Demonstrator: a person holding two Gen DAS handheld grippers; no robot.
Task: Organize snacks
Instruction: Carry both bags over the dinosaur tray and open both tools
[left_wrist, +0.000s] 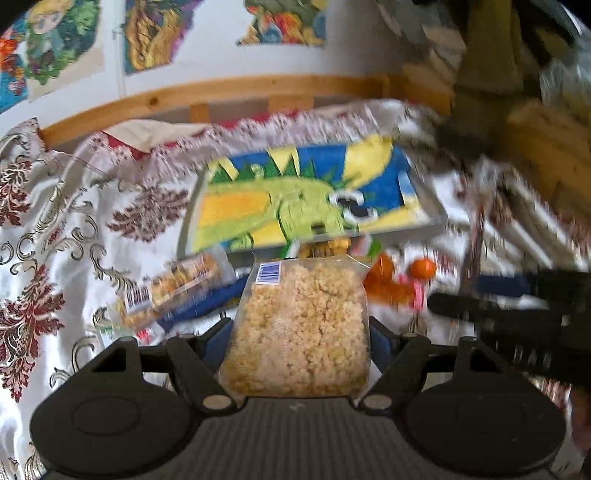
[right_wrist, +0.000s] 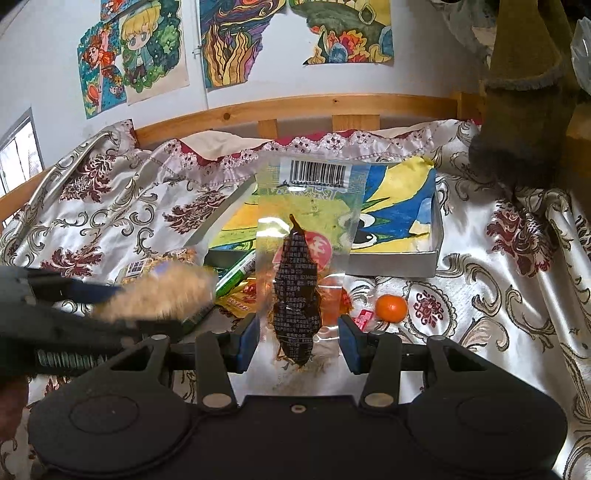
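My left gripper (left_wrist: 299, 332) is shut on a clear packet of puffed-rice cake (left_wrist: 301, 328) with a blue barcode label, held above the bed; it shows blurred in the right wrist view (right_wrist: 162, 291). My right gripper (right_wrist: 297, 339) is shut on a clear packet holding a dark brown snack (right_wrist: 297, 295), barcode at the top. A shallow grey box lined with a dragon drawing (right_wrist: 397, 254) (left_wrist: 306, 199) lies ahead on the patterned bedspread. Loose snacks lie before it: a nut bar (left_wrist: 173, 284), a green packet (right_wrist: 236, 275), orange wrappers (left_wrist: 388, 284), a small orange (right_wrist: 391, 308).
The right gripper's arm (left_wrist: 517, 321) crosses the right side of the left wrist view. A wooden bed rail (right_wrist: 295, 107) and a wall with coloured drawings (right_wrist: 236, 40) stand behind. A brown felt shape (right_wrist: 524, 92) hangs at the upper right. The bedspread (right_wrist: 498, 295) extends both sides.
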